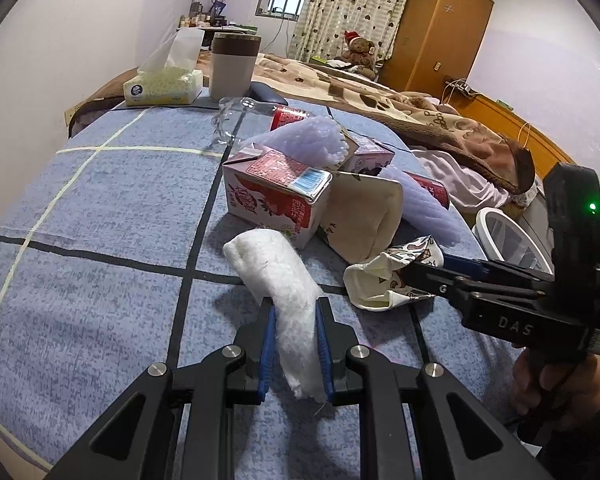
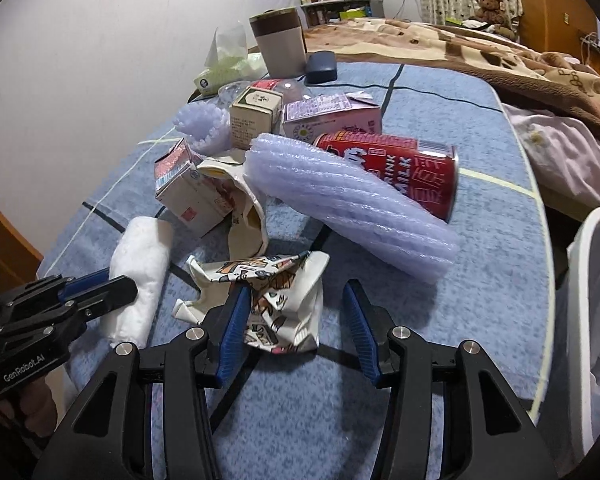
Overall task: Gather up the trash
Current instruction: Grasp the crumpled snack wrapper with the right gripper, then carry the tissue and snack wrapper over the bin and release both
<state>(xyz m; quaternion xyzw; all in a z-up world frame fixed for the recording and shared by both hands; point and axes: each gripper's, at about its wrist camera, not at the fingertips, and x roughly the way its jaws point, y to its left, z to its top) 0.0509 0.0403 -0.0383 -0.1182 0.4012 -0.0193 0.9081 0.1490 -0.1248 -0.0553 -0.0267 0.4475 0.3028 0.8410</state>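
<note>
- While the left gripper point(image 1: 294, 322) is clamped on a white fluffy wad of cotton-like padding point(image 1: 278, 276), that wad lies on the blue checked tablecloth point(image 1: 100, 208).
- The right gripper point(image 2: 296, 312) stands partly open around a crumpled white paper cup with a cartoon print point(image 2: 278, 300); its left pad touches the cup, the right pad is apart.
- Just behind sit a red-and-white milk carton point(image 1: 268, 196), a lilac ribbed foam sleeve point(image 2: 352, 216) and a red drink can point(image 2: 412, 172).
- A white wastebasket point(image 1: 512, 236) stands beside the table's right edge.
</note>
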